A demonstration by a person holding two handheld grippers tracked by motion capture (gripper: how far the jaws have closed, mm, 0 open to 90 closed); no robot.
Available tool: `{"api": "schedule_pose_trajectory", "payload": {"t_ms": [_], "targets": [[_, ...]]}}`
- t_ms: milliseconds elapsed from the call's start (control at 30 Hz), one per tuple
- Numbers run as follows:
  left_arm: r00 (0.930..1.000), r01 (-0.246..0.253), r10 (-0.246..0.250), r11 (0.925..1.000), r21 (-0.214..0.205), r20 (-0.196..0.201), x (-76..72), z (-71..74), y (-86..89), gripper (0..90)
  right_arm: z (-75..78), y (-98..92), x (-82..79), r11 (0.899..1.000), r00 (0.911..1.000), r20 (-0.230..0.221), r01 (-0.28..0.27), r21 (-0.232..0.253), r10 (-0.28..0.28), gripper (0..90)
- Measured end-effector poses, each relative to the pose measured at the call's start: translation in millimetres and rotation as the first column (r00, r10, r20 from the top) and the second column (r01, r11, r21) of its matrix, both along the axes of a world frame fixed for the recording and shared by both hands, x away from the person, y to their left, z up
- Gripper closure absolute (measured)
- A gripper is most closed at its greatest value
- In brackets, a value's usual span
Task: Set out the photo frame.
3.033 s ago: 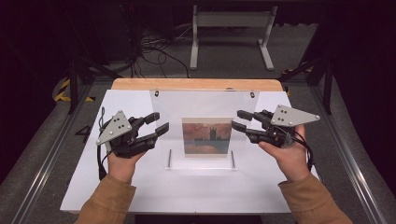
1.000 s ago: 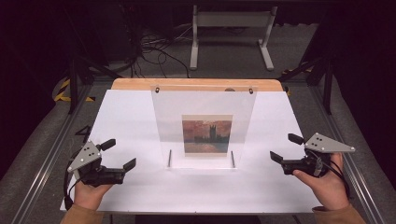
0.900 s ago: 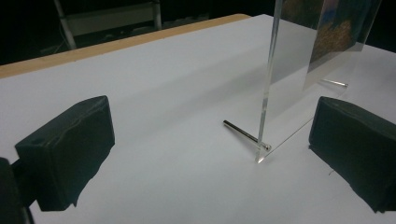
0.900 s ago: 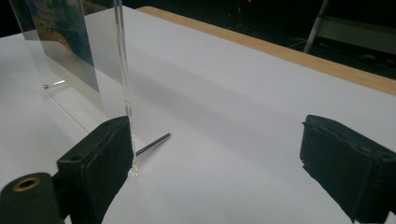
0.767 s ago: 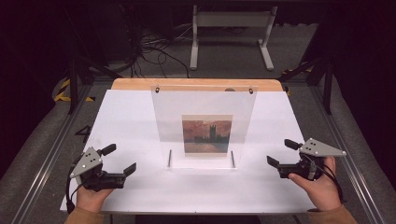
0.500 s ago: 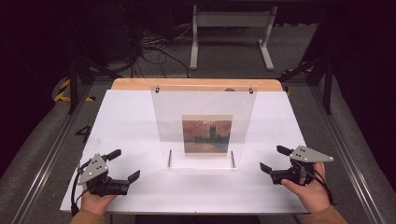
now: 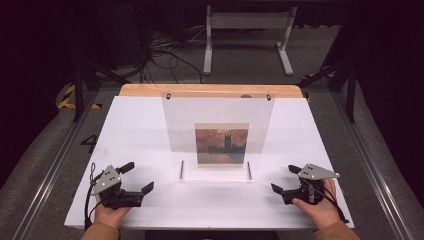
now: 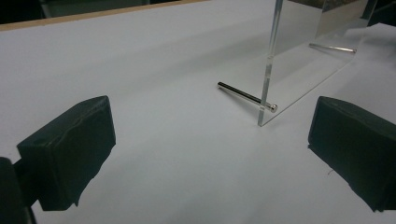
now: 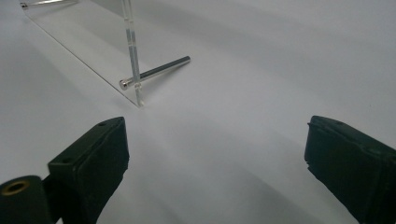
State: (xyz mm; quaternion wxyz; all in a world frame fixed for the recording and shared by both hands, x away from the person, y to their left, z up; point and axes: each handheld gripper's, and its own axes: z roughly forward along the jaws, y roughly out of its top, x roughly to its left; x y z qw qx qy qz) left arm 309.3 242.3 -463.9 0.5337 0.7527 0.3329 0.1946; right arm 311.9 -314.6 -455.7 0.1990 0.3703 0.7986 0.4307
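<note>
A clear acrylic picture stand (image 7: 217,115) is upright at the table's middle, holding a small print of a building against a red sky (image 7: 221,144). Two metal pins (image 7: 181,169) pass through its base. My left gripper (image 7: 138,177) rests low on the table at the front left, open and empty. My right gripper (image 7: 283,178) sits at the front right, also open and empty. In the left gripper view the acrylic edge (image 8: 270,56) and a pin (image 8: 245,95) lie ahead of the gripper (image 8: 210,149). The right gripper view shows the other edge (image 9: 131,46) and pin (image 9: 156,72) beyond the gripper (image 9: 219,163).
The white tabletop (image 7: 135,130) has a wooden strip (image 7: 145,90) along its far edge. Behind the table are floor cables (image 7: 165,50) and a white metal stand (image 7: 247,22). Metal rails (image 7: 50,170) run along both sides.
Three seconds ago both grippers were raised beside the picture stand. They dropped to the front corners, and over the last second both slid inward toward its base, still open.
</note>
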Motion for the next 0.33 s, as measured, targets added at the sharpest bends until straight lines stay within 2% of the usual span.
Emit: {"api": "schedule_pose_trajectory", "payload": {"t_ms": [333], "targets": [[0.9997,-0.018,0.018,0.9996,-0.021,-0.016,0.2,0.3,1.3,1.1,0.3,-1.6,1.1,1.0,0.9999,-0.009,0.011,0.012,-0.011,6.6]]}}
